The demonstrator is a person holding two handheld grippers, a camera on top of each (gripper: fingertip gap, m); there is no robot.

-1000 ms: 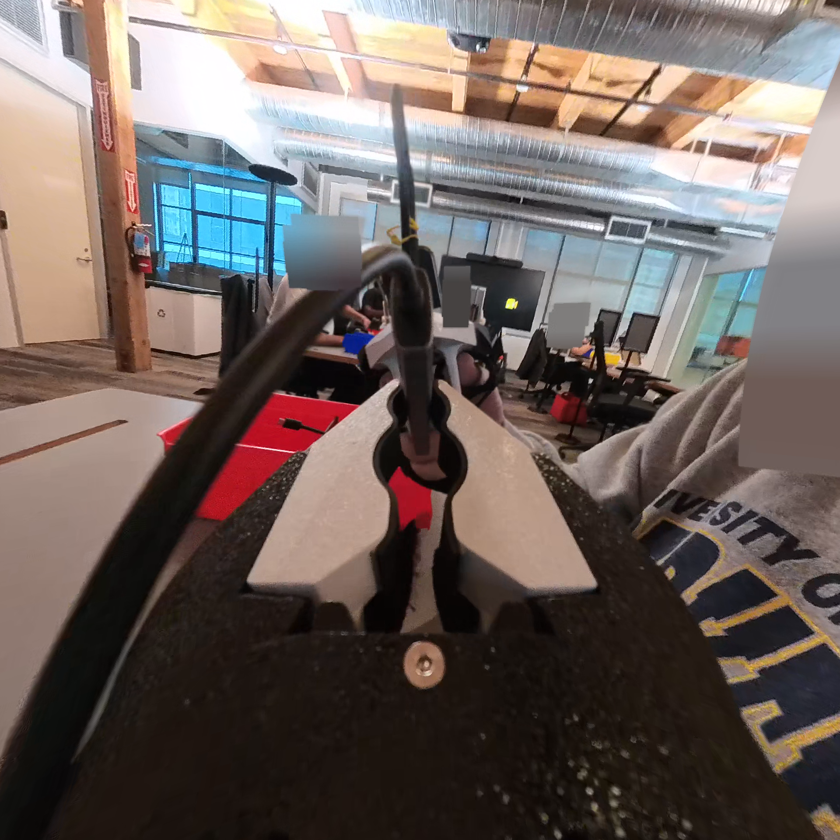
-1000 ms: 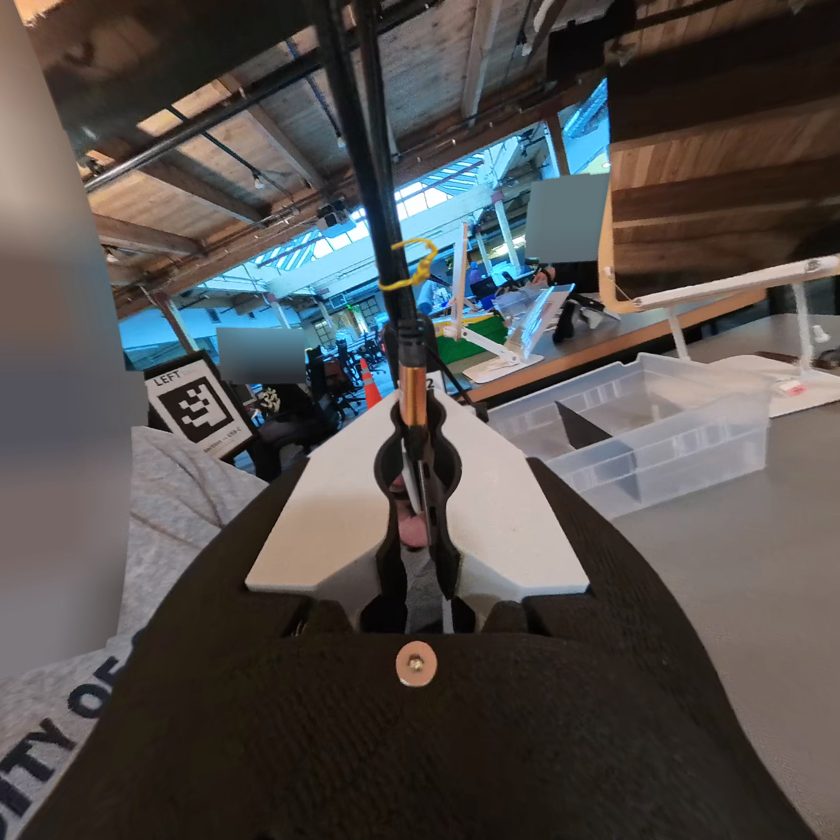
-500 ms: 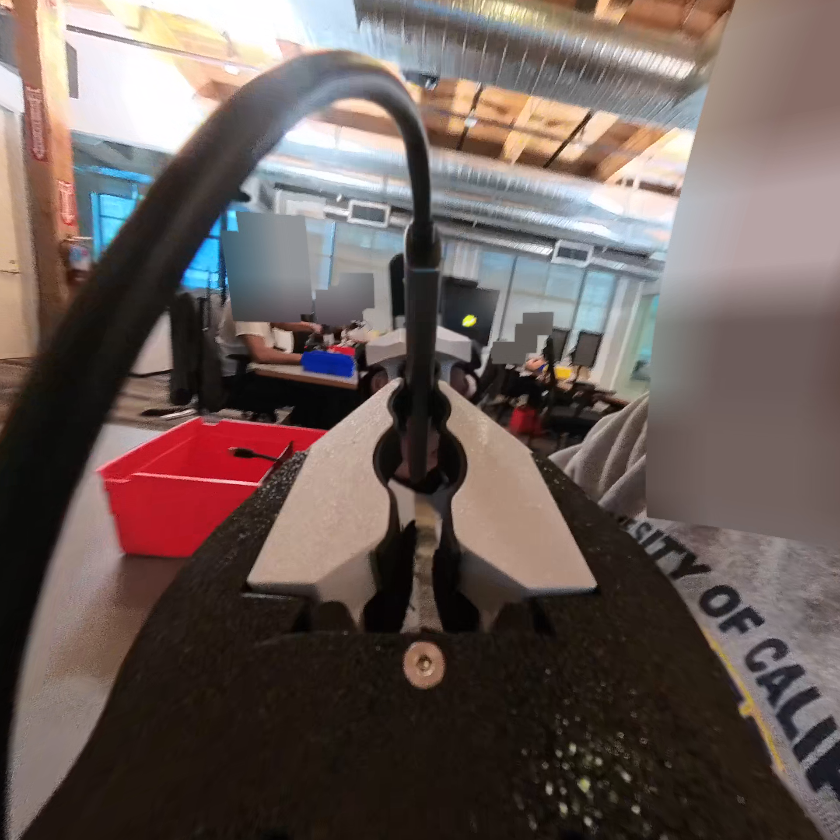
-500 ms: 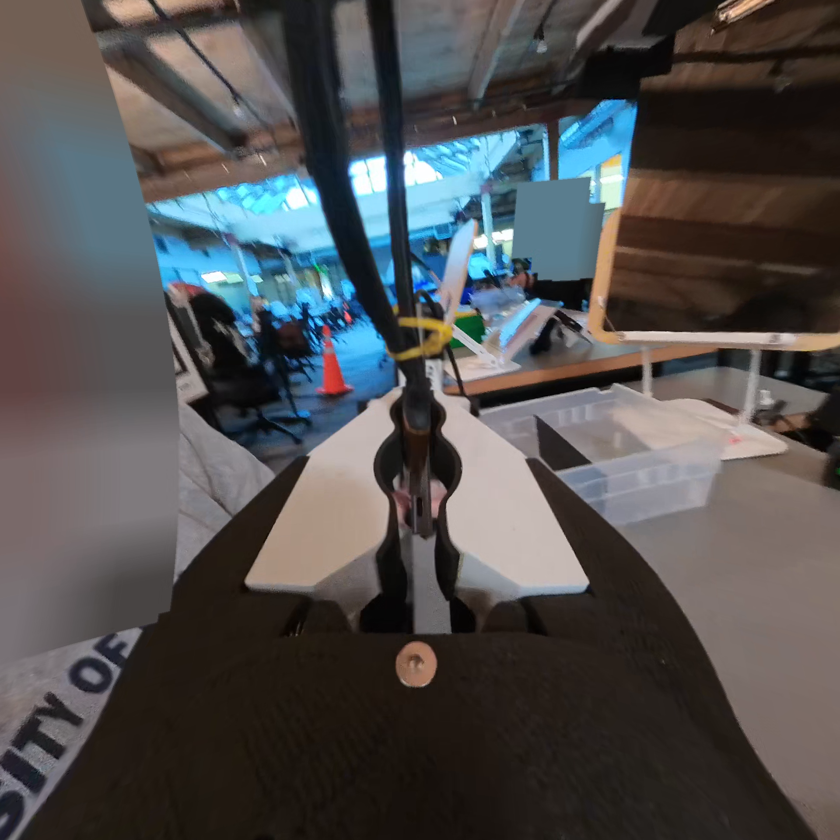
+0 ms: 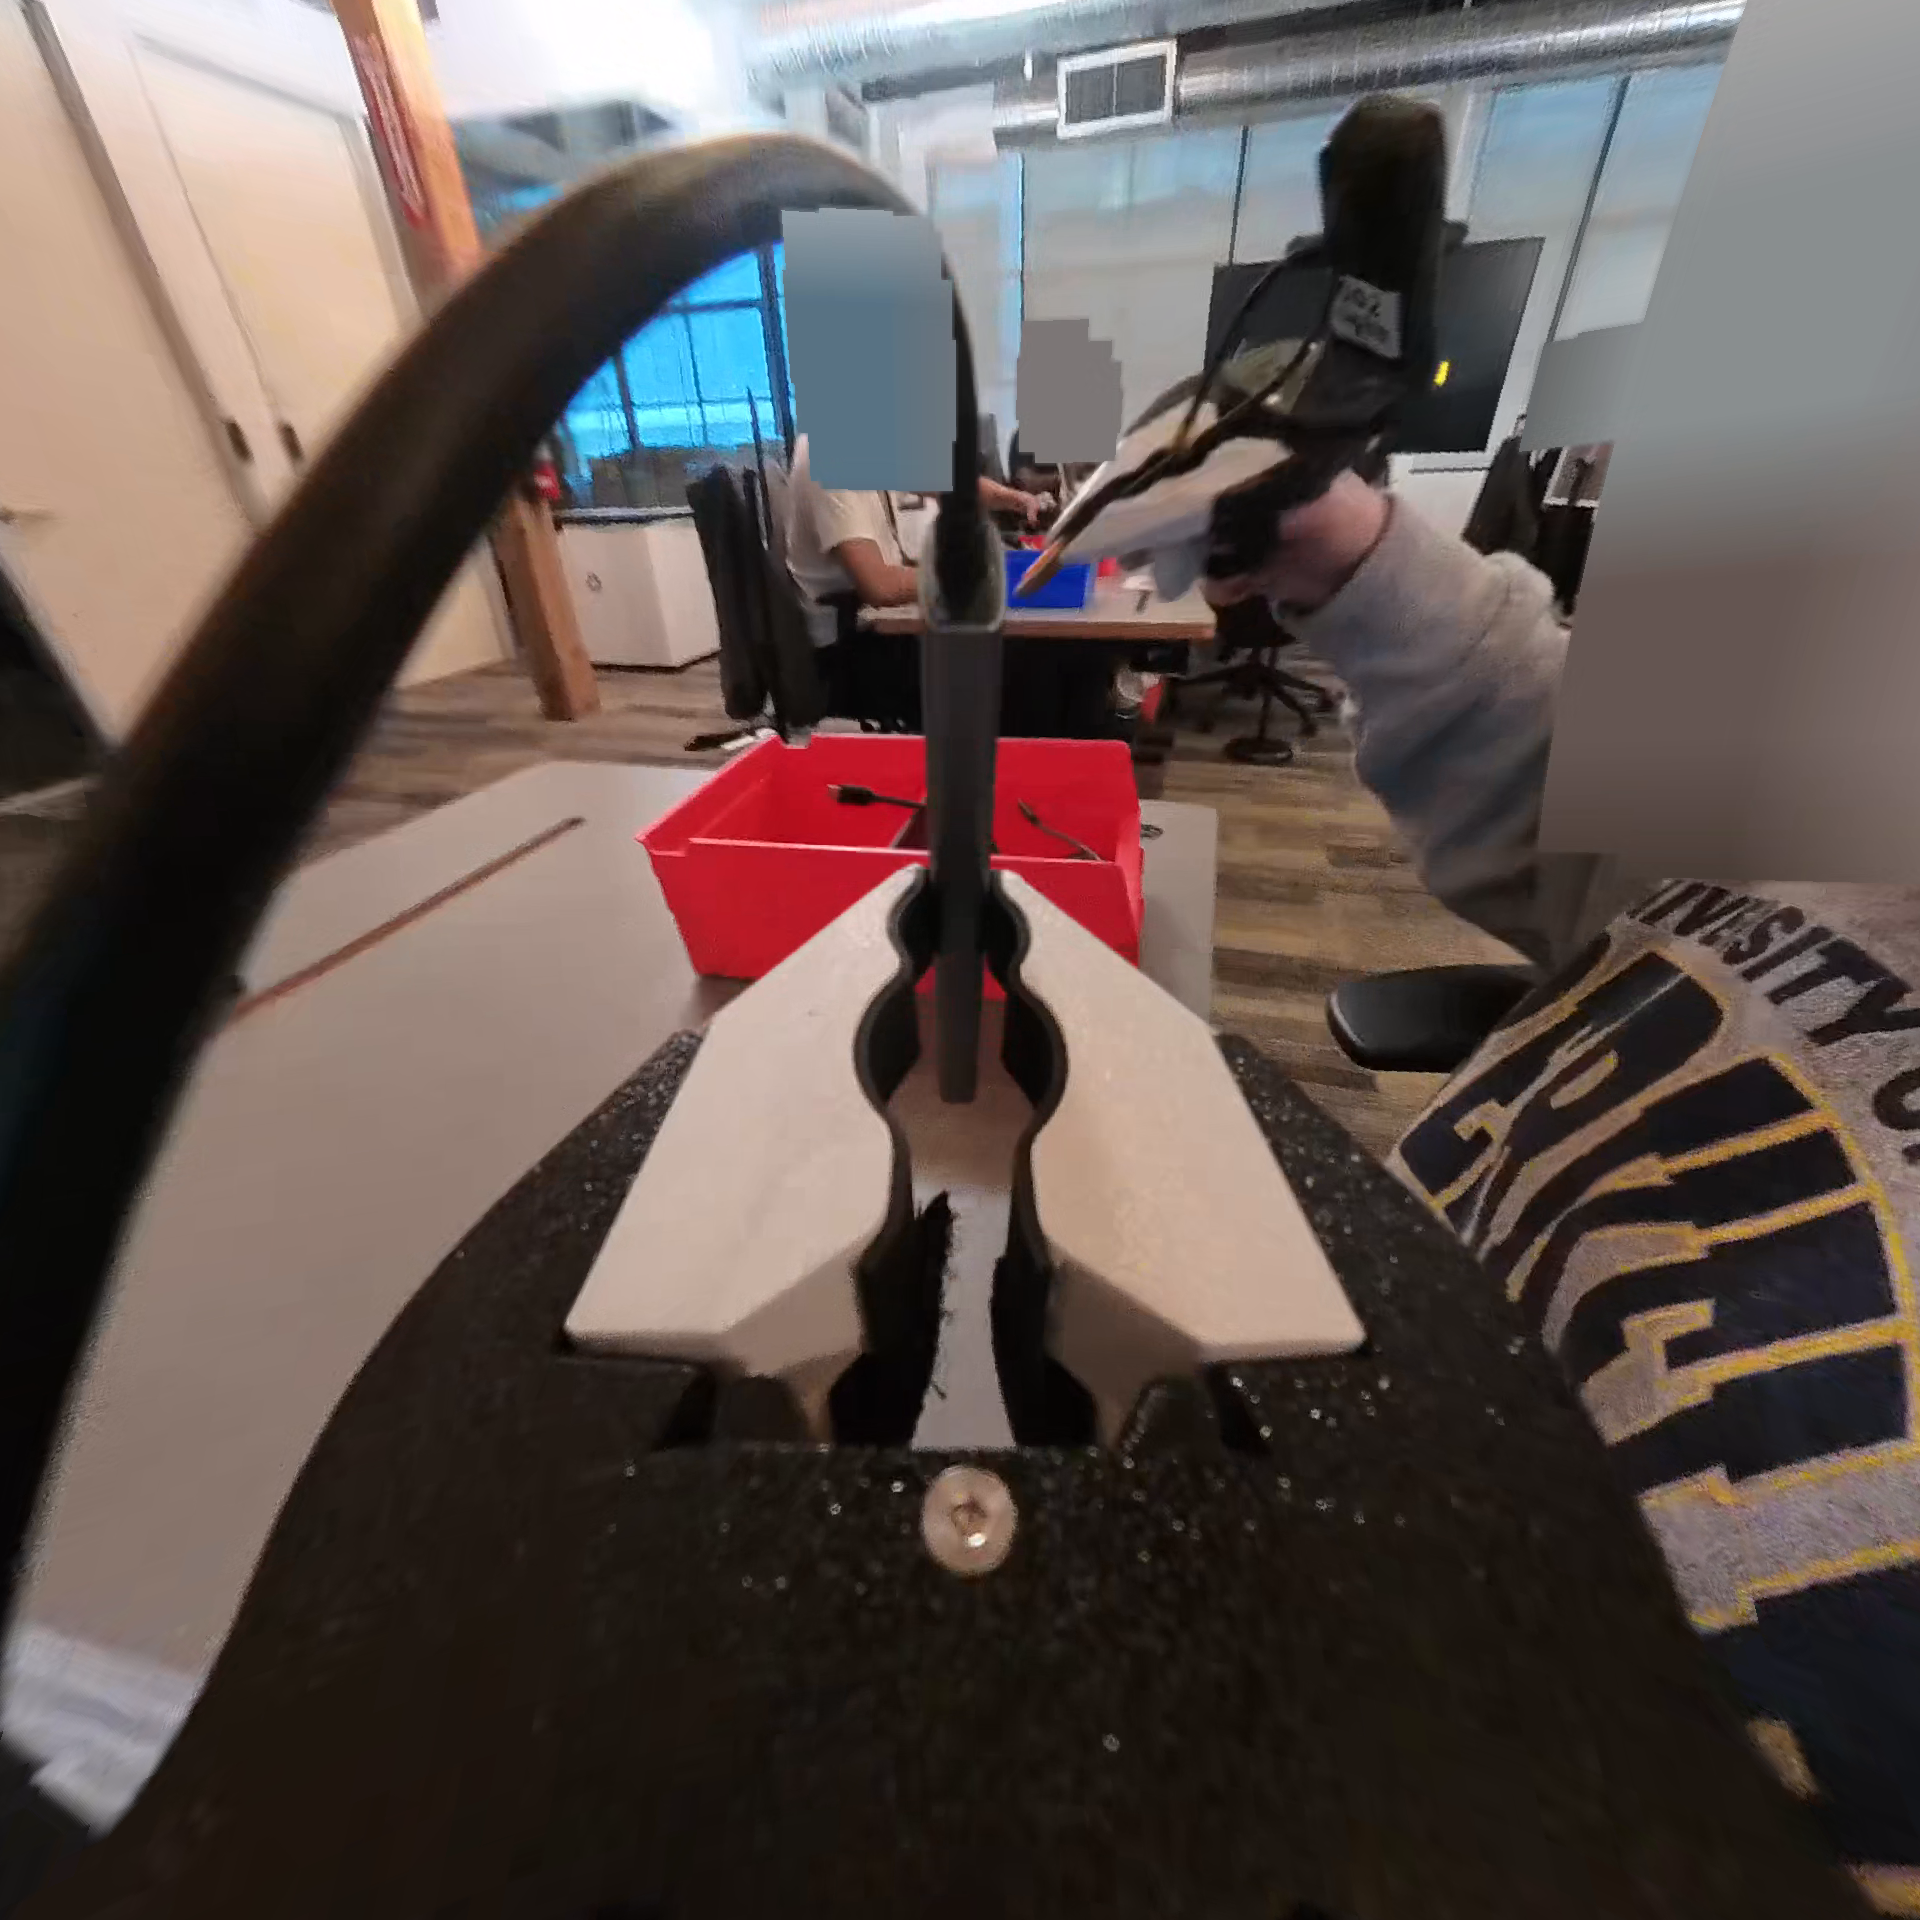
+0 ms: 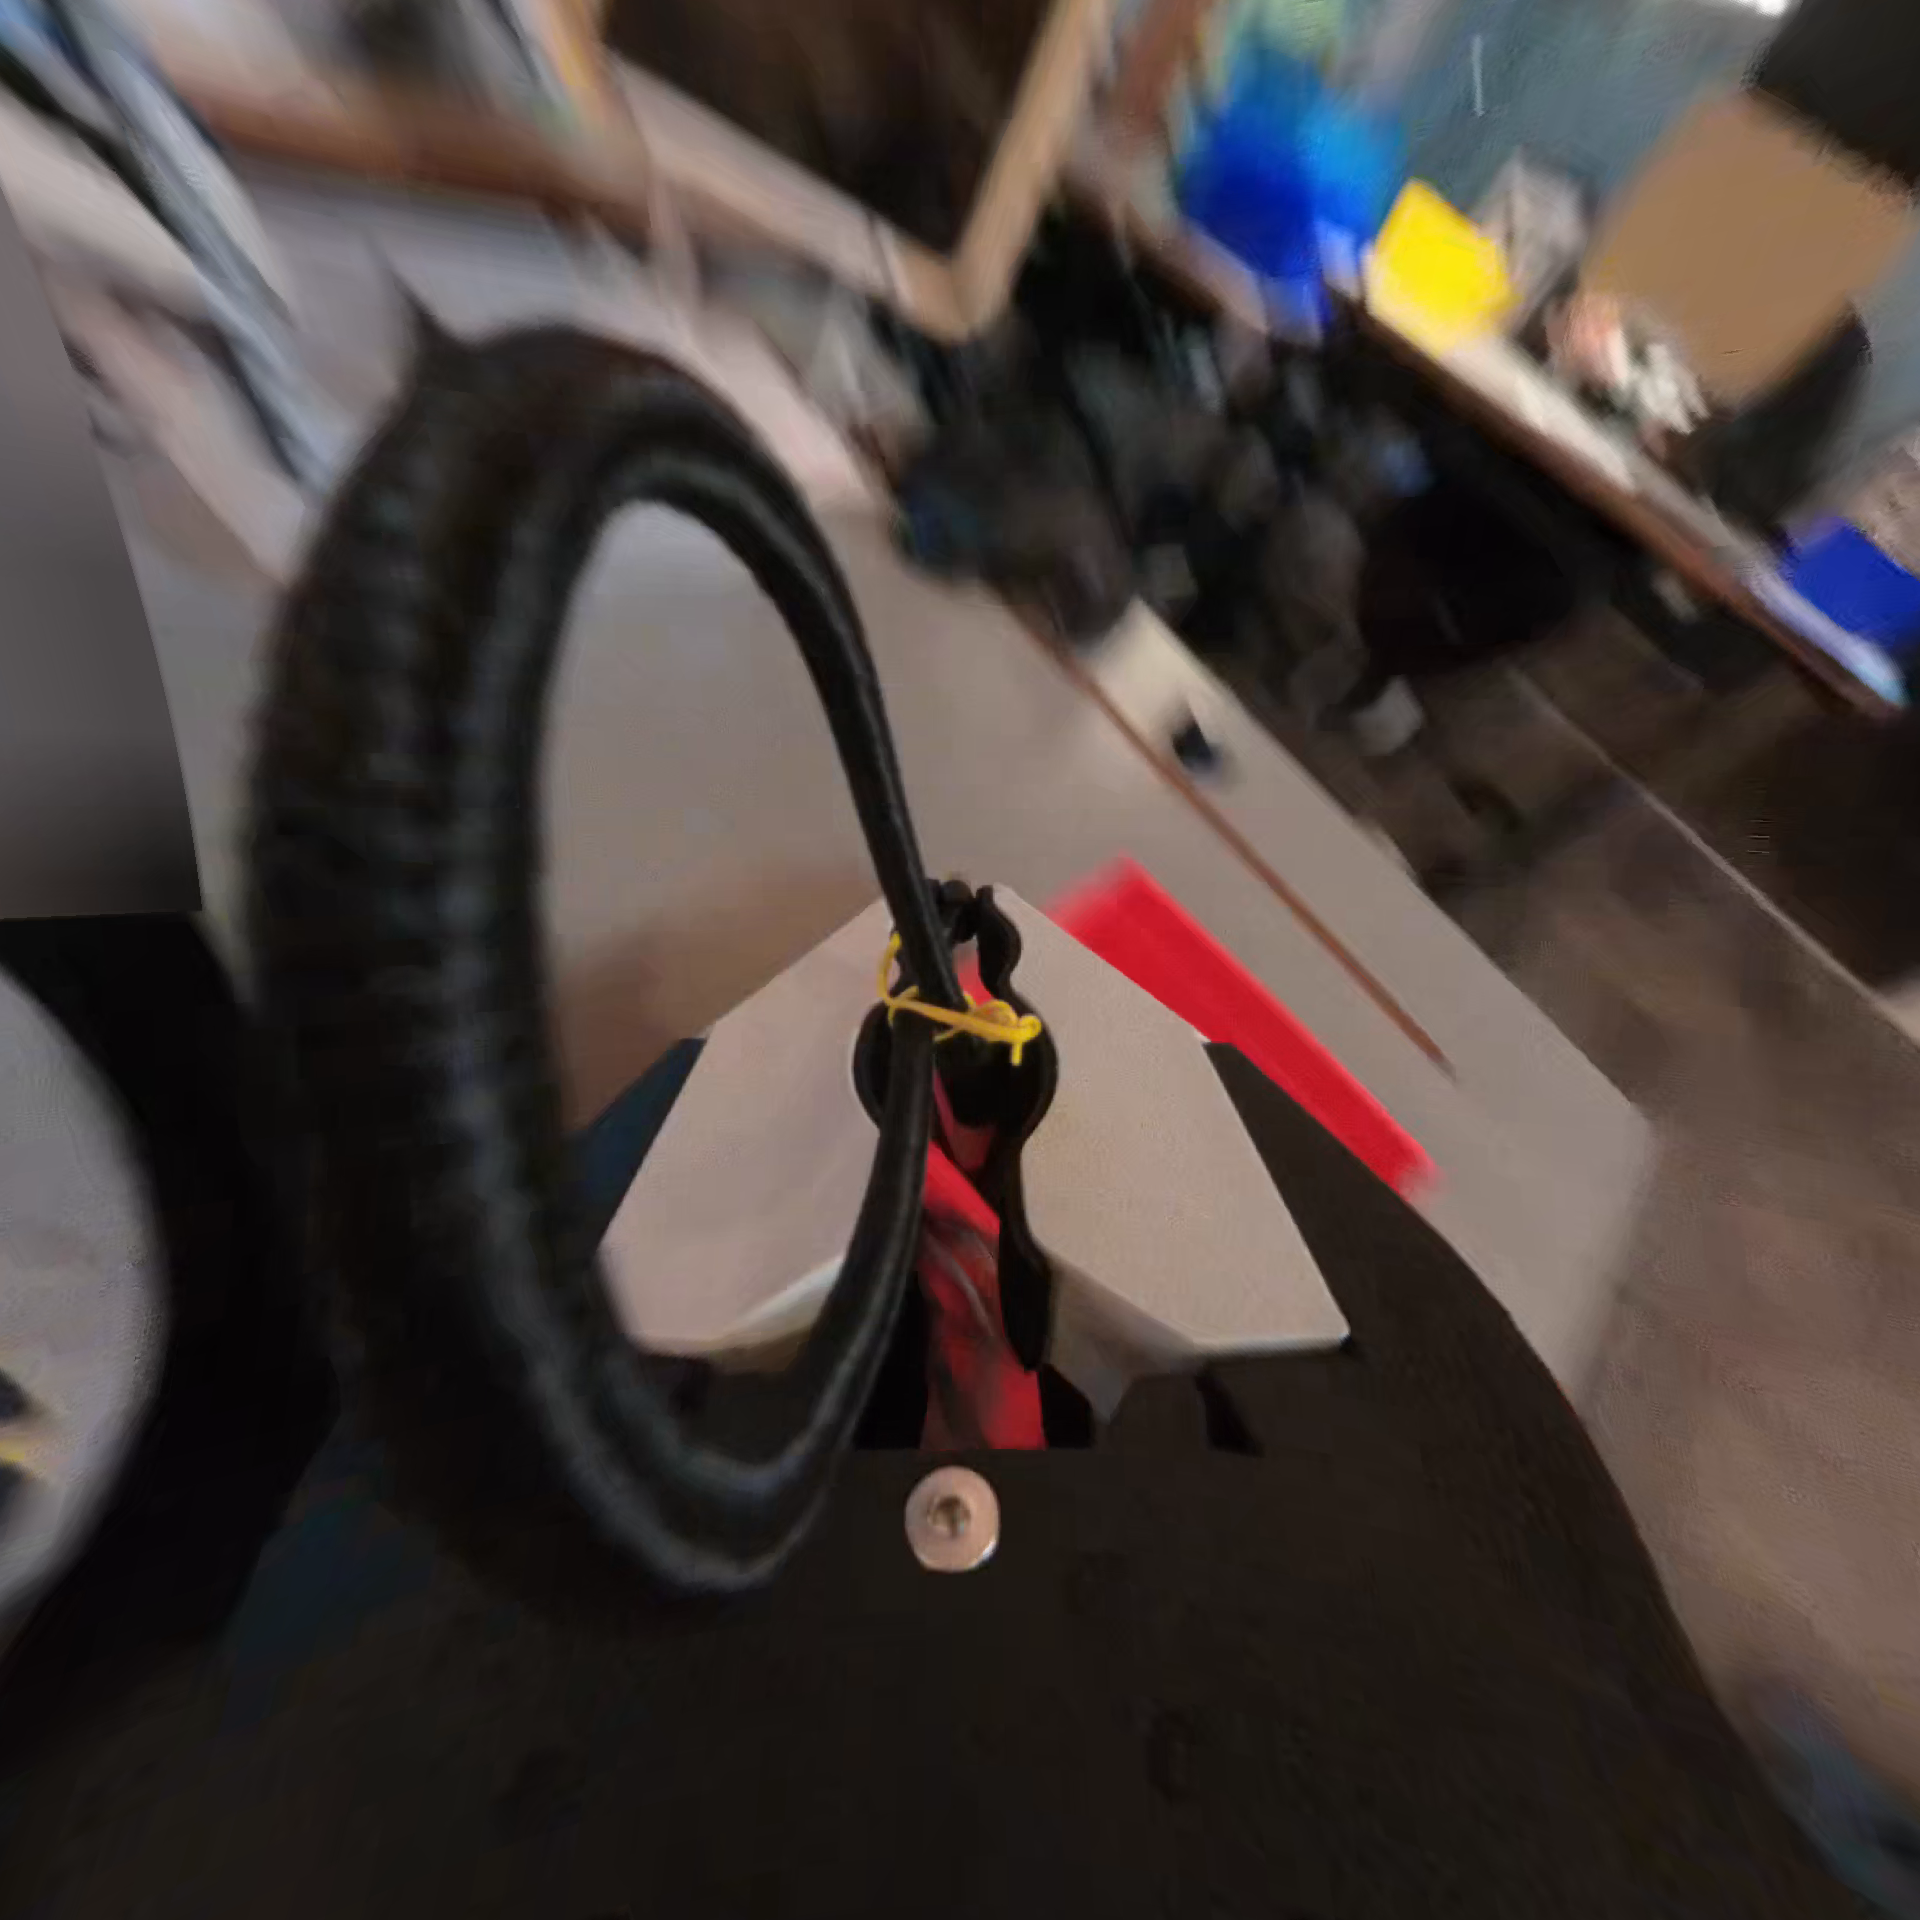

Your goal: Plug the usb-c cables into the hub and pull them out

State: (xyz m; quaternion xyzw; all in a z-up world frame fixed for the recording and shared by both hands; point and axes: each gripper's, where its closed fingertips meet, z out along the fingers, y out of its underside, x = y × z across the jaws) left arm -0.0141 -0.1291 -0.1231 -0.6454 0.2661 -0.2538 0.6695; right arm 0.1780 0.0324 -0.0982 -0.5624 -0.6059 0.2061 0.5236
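Hub (image 5: 958, 831), a slim dark grey bar, stands upright between your left gripper's (image 5: 958, 914) fingertips, pinched tight, its thick black cord (image 5: 343, 582) arching up and back to the left. Behind it a red bin (image 5: 831, 873) sits on the grey table (image 5: 343, 1091) with loose cables inside. Your right gripper (image 5: 1049, 556) is raised just beyond the hub's top. Its own view is badly blurred: the jaws look nearly closed around a black cable (image 6: 904, 1122) tied with a yellow band (image 6: 961, 1018); the plug itself you cannot make out.
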